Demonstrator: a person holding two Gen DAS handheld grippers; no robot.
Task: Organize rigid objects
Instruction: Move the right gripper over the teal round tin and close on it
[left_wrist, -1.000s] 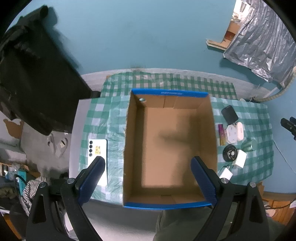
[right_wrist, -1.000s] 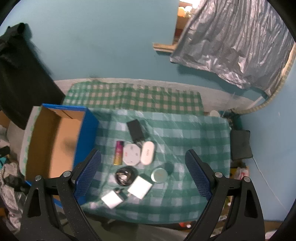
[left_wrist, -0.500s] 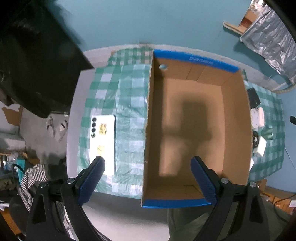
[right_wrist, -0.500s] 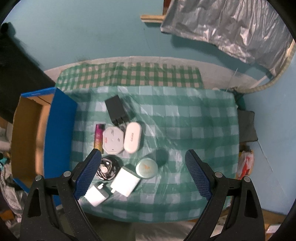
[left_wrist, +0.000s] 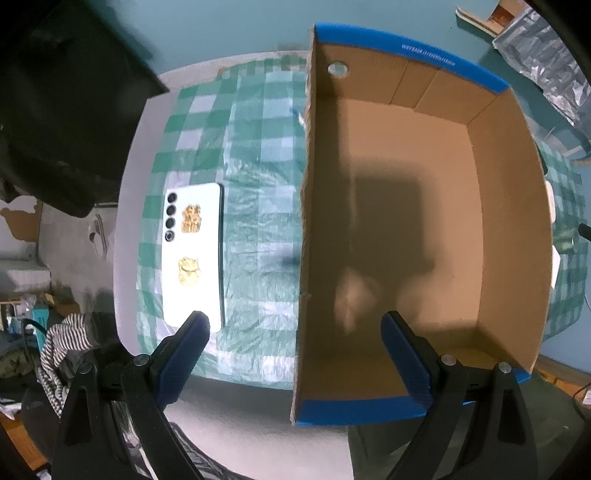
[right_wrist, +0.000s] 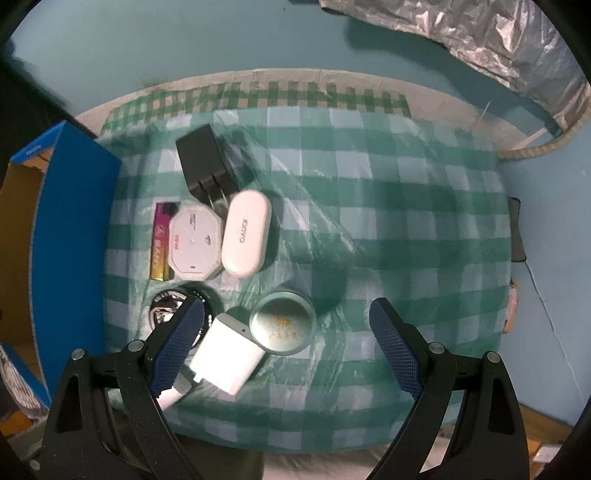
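Note:
An empty cardboard box with blue rims fills the right of the left wrist view; its blue side shows at the left of the right wrist view. A white phone lies face down left of the box. My left gripper is open above the box's left wall. My right gripper is open above a round teal tin and a white charger. Beyond lie a white oval case, a white octagonal device, a pink and gold bar, a black charger and a black round object.
A green checked cloth under clear plastic covers the table. A dark bag hangs beyond the table's left edge. Silver foil sheeting hangs on the blue wall at the back right.
Both grippers have come lower and closer to the table. The left view shifted left, bringing the phone nearer its left finger. The right gripper now hovers over the tin and white charger.

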